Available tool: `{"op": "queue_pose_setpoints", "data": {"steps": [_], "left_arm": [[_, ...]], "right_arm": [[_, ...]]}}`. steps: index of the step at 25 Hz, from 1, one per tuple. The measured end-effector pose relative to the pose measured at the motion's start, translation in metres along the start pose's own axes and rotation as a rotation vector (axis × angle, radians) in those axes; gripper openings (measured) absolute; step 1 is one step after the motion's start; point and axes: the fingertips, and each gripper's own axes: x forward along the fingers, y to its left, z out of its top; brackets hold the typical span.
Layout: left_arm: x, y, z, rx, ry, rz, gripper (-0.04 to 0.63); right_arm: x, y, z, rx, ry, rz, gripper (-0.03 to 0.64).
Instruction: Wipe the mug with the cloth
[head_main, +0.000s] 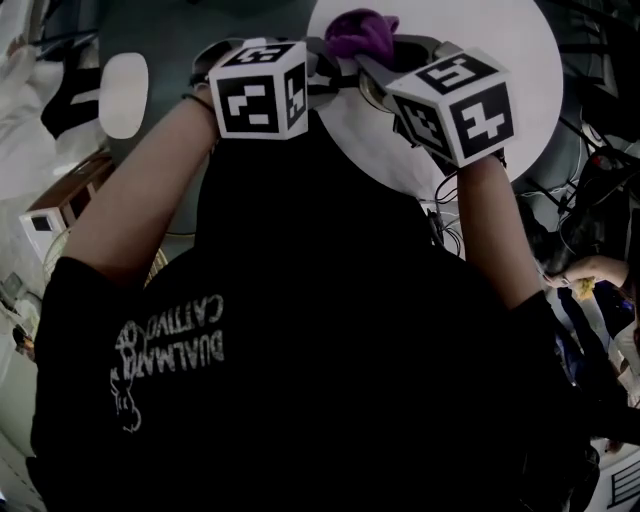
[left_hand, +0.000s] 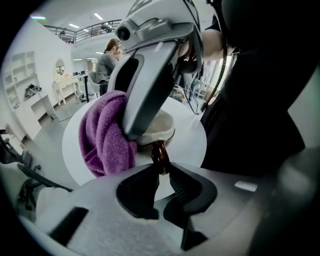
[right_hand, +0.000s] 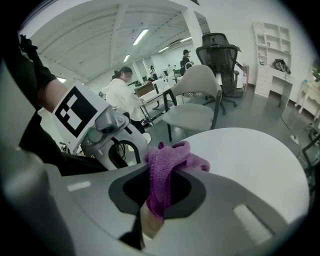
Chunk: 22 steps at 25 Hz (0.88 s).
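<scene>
From where I stand, the left gripper (left_hand: 163, 169) has its jaws pinched together on the dark brown handle (left_hand: 160, 156) of the mug (left_hand: 159, 127), a cream cup held over the near part of the round white table (right_hand: 260, 165); I can't tell whether its base rests on the top. That handle is a thin, glossy loop, so I'd judge the hold firm enough to steady the cup but apt to let it swing if pushed from the side. The mug looks hard, slick and breakable, and the sensible places to take it are that handle or the rim. Pressed against its side is the purple cloth (left_hand: 105, 135), a soft, fluffy terry rag that bunches and drapes, light, with plenty of friction. The right gripper (right_hand: 164, 170) has its jaws closed on a fold of that cloth, the rest spilling over the top, and sits just beside the left one, so there is little room between the two bodies. To the right the tabletop lies bare and wide, but its curved edge is close to the person, and a chair (right_hand: 197, 95) stands well beyond the far rim.
</scene>
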Motion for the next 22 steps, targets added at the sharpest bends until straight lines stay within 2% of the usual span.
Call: {"op": "queue_pose_setpoints", "data": {"steps": [4,8,11,15,19,22], "left_arm": [[-0.002,-0.005,-0.005,-0.083,-0.023,0.051,0.067],[0.002,0.002,0.007,-0.146,-0.057,0.097,0.067],[0.003,0.002,0.010,-0.131,-0.055,0.115,0.061],[0.003,-0.001,0.008,-0.117,-0.055,0.120,0.060],[0.001,0.001,0.010,-0.143,-0.087,0.133,0.060],[-0.002,0.002,0.009,-0.171,-0.105,0.144,0.060]], "right_arm": [[0.010,0.021,-0.006,-0.059,0.054,0.020,0.048],[0.002,0.025,-0.015,-0.099,0.087,0.029,0.048],[0.000,0.031,-0.021,-0.139,0.131,0.050,0.048],[-0.001,0.035,-0.027,-0.233,0.247,0.107,0.048],[-0.003,0.030,-0.029,-0.303,0.382,0.175,0.046],[-0.003,0.027,-0.027,-0.310,0.464,0.228,0.046]]}}
